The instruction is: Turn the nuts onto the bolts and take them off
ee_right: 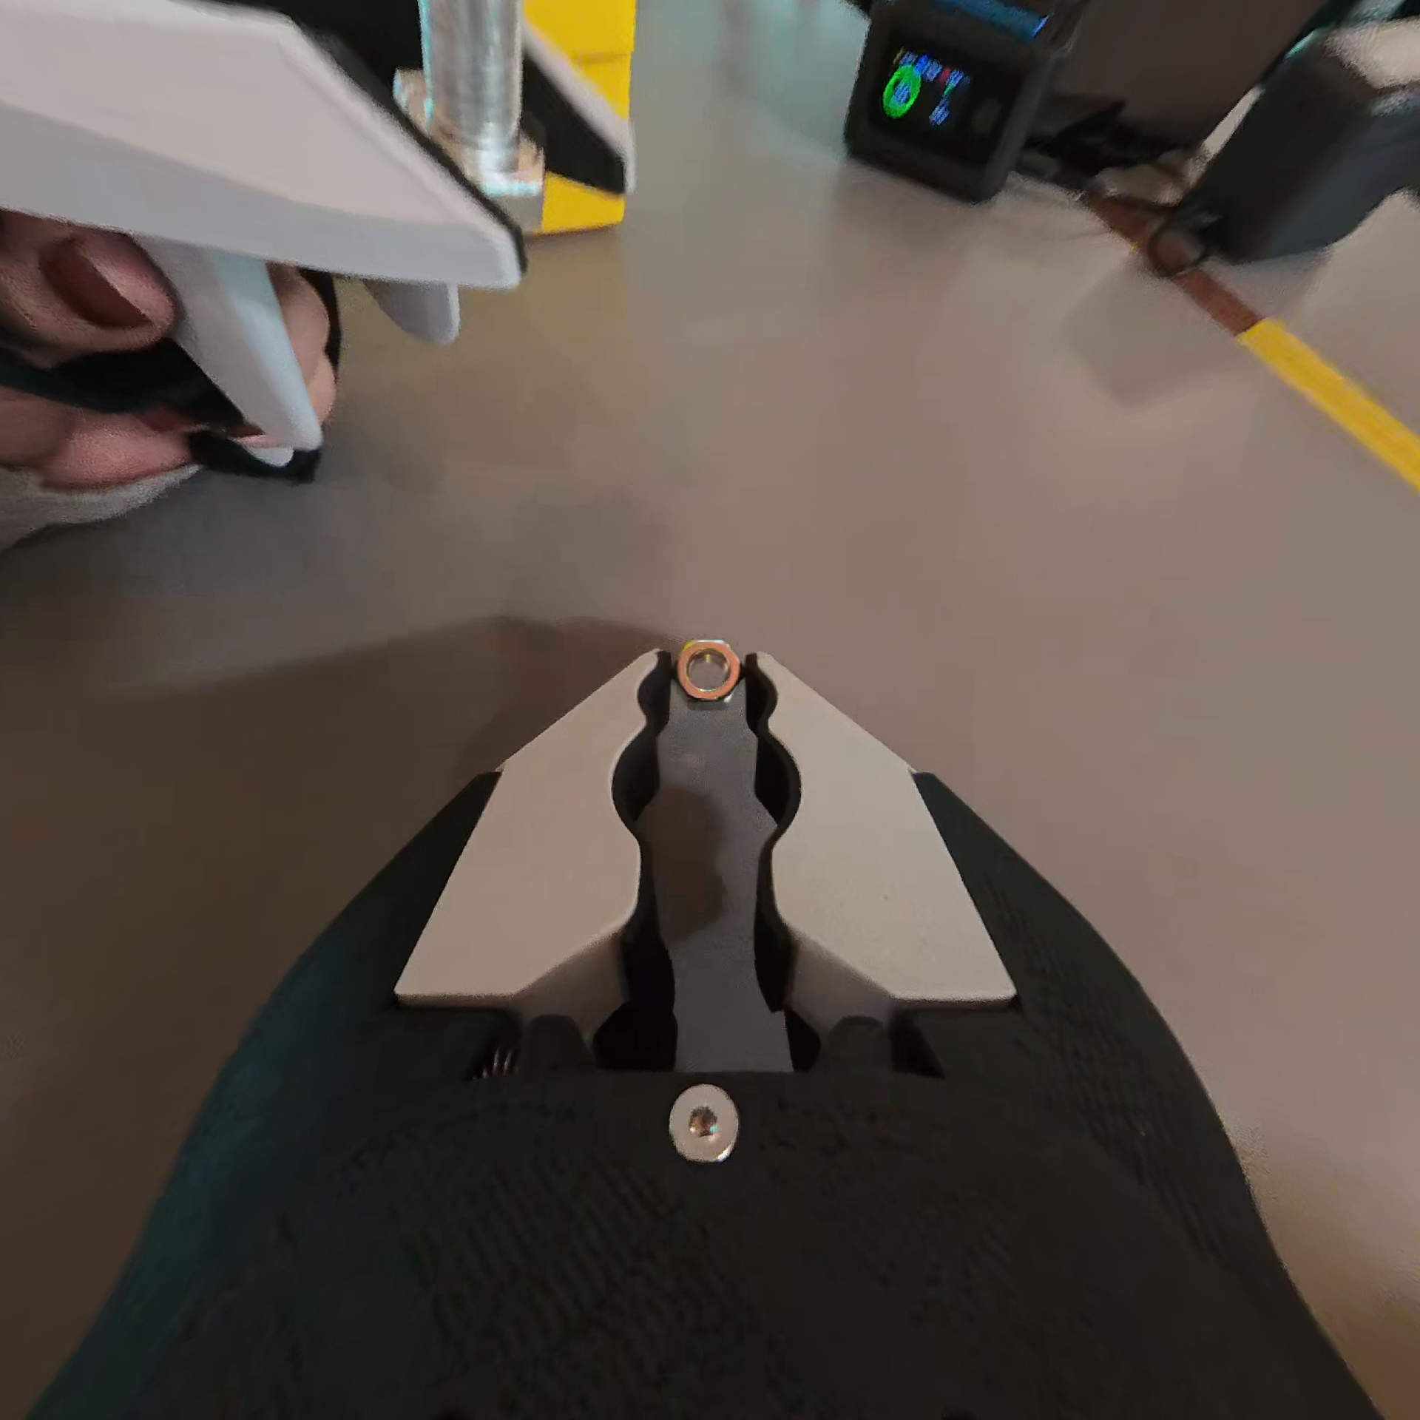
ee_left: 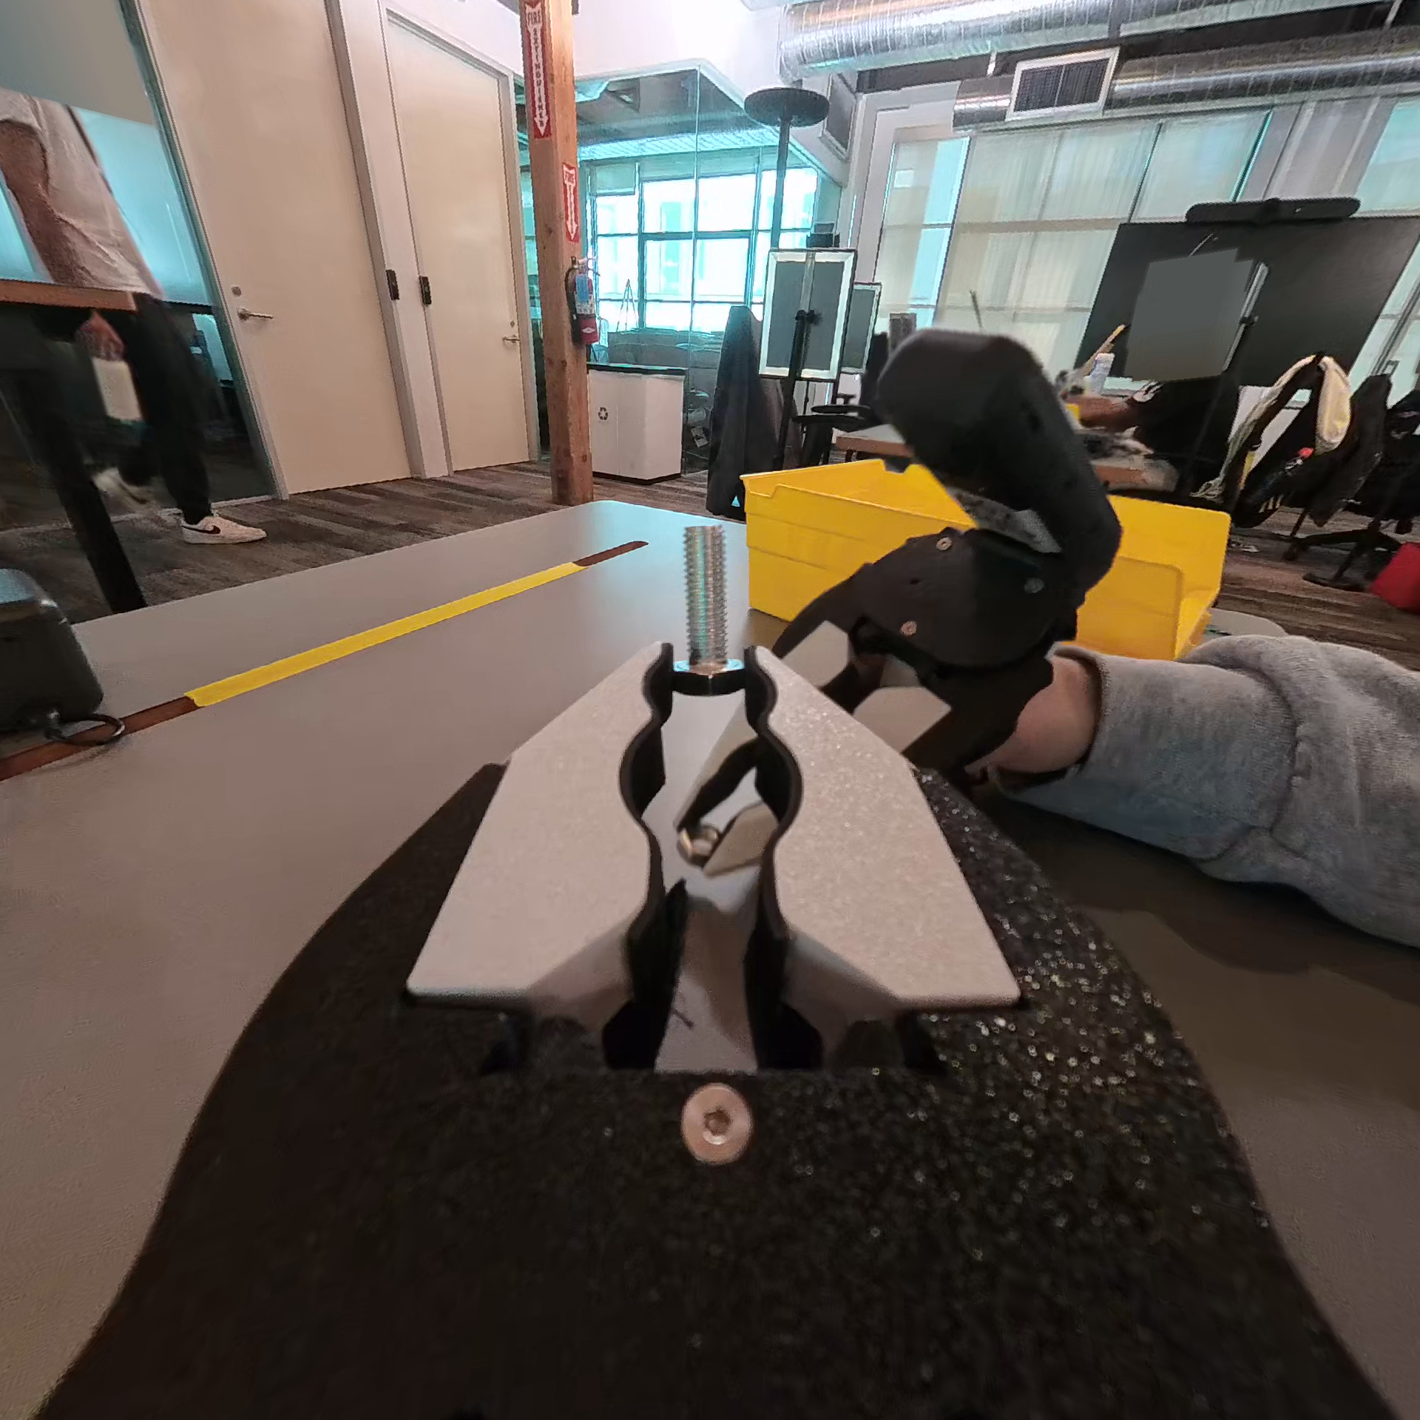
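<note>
My left gripper (ee_left: 707, 672) is shut on the hex head of a silver bolt (ee_left: 707, 595), whose threaded shank stands upright above the fingertips. My right gripper (ee_right: 708, 665) is shut on a small silver nut (ee_right: 708, 670) held at its fingertips, with the hole facing the camera, low over the grey table (ee_right: 845, 476). In the left wrist view the right gripper (ee_left: 711, 841) reaches in from the right beneath my left fingers, with the nut (ee_left: 698, 841) in its tips. In the right wrist view the left gripper (ee_right: 492, 177) and the bolt (ee_right: 472, 84) show at upper left, above and beyond the nut.
A yellow bin (ee_left: 845, 538) stands on the table behind the right gripper. A yellow tape line (ee_left: 384, 634) runs across the table (ee_left: 230, 807). A black device with a lit screen (ee_right: 933, 100) sits at the far side. A person stands at far left (ee_left: 115, 346).
</note>
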### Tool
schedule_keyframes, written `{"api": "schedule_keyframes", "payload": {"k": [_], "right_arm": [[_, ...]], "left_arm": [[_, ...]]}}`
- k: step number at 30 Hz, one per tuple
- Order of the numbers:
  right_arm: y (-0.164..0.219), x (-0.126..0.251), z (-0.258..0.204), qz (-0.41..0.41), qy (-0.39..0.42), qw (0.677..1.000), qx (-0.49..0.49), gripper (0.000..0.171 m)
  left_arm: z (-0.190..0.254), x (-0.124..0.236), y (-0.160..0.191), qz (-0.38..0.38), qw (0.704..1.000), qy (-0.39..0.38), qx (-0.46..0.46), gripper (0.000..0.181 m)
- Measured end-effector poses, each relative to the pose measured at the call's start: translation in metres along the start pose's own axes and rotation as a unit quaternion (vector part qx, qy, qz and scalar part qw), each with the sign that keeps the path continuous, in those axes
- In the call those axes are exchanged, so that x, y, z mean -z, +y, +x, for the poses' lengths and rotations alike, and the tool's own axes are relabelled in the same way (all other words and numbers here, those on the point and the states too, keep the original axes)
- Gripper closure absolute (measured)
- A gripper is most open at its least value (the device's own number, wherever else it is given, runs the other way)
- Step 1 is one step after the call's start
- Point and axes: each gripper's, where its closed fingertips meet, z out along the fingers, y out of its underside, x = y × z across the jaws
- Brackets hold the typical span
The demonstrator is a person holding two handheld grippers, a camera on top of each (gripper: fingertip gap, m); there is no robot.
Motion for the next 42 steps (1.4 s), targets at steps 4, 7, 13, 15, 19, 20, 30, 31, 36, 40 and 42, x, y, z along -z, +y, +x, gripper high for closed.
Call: {"api": "schedule_keyframes", "payload": {"k": [4,7,13,15,19,20,30,31,36,40,42], "right_arm": [[-0.026,0.032,0.017,0.077,0.046,0.996,0.011,0.153],[-0.065,0.066,0.023,0.144,0.057,0.987,0.030,0.153],[-0.113,0.113,-0.029,0.226,-0.142,0.961,0.075,0.153],[-0.112,0.119,-0.037,0.220,-0.182,0.955,0.083,0.154],[-0.102,0.119,-0.048,0.186,-0.226,0.952,0.093,0.154],[-0.100,0.119,-0.050,0.179,-0.233,0.951,0.092,0.154],[-0.084,0.121,-0.061,0.118,-0.267,0.952,0.093,0.154],[-0.082,0.122,-0.062,0.110,-0.268,0.953,0.092,0.154],[-0.069,0.126,-0.067,0.069,-0.284,0.952,0.094,0.153],[-0.065,0.127,-0.069,0.052,-0.289,0.952,0.090,0.153],[-0.067,0.126,-0.068,0.054,-0.276,0.956,0.085,0.153]], "left_arm": [[0.008,-0.002,0.000,-0.001,1.000,0.020,-0.003,0.166],[0.017,-0.004,-0.002,0.009,0.999,0.045,0.005,0.166],[0.049,-0.004,-0.006,0.021,0.988,0.148,0.022,0.166],[0.059,-0.004,-0.005,0.016,0.984,0.178,0.024,0.166],[0.072,-0.003,-0.003,0.010,0.975,0.222,0.033,0.166],[0.074,-0.003,-0.002,0.009,0.973,0.227,0.032,0.166],[0.088,0.002,0.002,-0.002,0.963,0.270,0.013,0.166],[0.089,0.002,0.003,-0.005,0.962,0.274,0.009,0.166],[0.099,0.002,0.011,-0.029,0.955,0.295,-0.009,0.165],[0.103,0.003,0.014,-0.042,0.951,0.306,-0.008,0.165],[0.102,0.002,0.013,-0.039,0.954,0.299,-0.005,0.165]]}}
